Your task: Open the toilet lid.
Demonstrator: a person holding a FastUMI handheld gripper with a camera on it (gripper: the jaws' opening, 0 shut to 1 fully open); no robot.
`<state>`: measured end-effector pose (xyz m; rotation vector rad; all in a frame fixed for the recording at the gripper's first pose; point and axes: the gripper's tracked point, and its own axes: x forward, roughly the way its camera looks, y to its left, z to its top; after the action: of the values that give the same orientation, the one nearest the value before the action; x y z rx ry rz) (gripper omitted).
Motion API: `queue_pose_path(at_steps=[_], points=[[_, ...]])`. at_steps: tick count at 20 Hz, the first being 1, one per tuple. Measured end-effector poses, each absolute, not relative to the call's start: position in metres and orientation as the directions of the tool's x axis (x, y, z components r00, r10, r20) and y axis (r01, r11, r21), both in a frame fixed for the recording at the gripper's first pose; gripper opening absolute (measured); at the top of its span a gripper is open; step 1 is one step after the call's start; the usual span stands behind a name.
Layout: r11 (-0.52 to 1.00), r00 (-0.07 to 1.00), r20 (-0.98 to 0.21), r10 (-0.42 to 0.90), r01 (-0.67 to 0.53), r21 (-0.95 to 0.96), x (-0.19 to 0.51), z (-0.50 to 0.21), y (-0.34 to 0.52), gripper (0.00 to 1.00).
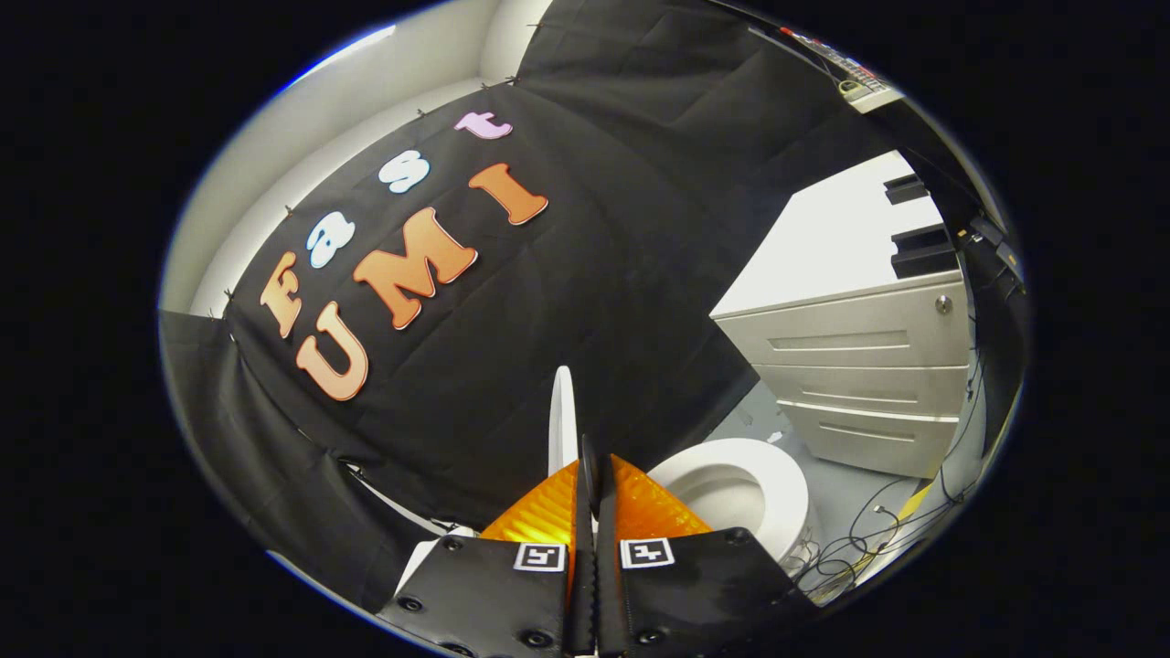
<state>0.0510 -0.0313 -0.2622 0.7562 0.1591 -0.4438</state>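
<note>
Between my fingers (590, 475), which pinch it edge-on, stands the toilet lid (564, 420), raised near upright. Bowl rim (786, 493) lies open beside them. Grip likely steadies the lid against falling; contact partly hidden.

toilet lid (563, 416): white — plain, no pattern
toilet seat (788, 498): white, glossy
toilet bowl (731, 498): white, shaded grey inside
drawer cabinet (855, 366): pale grey, with a silver round lock
booth wall (594, 302): black cloth, creased
room wall (302, 146): off-white
floor (850, 498): light grey, crossed by black cables
tool markers (647, 552): black-and-white squares — blocky pattern
</note>
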Motion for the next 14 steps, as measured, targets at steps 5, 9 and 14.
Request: queue_pose_path(at_steps=[5, 9, 14], points=[[0.664, 0.893, -0.309, -0.327, 0.449, 0.598, 0.058, -0.245, -0.012, 0.09], [0.7, 0.9, -0.302, -0.314, 0.435, 0.566, 0.065, -0.228, 0.006, 0.09], [0.737, 0.907, -0.305, -0.29, 0.415, 0.534, 0.073, -0.214, 0.027, 0.08]])
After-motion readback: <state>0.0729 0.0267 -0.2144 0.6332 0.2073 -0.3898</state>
